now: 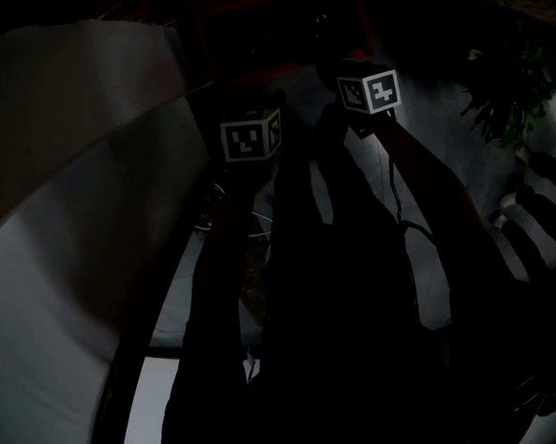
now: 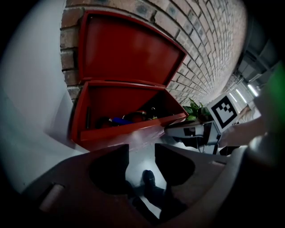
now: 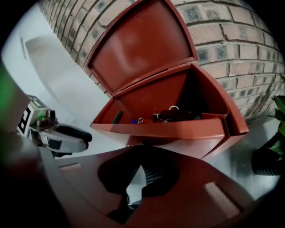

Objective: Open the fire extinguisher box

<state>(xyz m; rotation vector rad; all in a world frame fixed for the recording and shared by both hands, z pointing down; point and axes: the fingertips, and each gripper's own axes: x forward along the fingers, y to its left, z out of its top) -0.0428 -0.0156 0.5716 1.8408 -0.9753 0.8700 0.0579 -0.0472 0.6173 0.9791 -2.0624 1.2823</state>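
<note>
White curved wall [image 1: 65, 276] is filling the far L of the head view, which is v. dark. L gripper [image 2: 141, 150] is pointing down at the floor [image 2: 140, 164] just in front of the fire ext. box [image 2: 129, 131], jaws standing apart w/ nothing btwn them, only pale floor and a dark shoe [image 2: 149, 178] showing through the gap. Box is sitting on the floor against the brick wall [image 2: 209, 40], its lid [image 2: 129, 49] swung up and leaning back on the bricks, interior open w/ dark items inside, too dim to ID. R gripper [image 3: 141, 169] is hovering beside the L one, facing the box front, jaws pressed together, pinching nothing. Potted plant [image 3: 272, 147] is standing R of the box.
</note>
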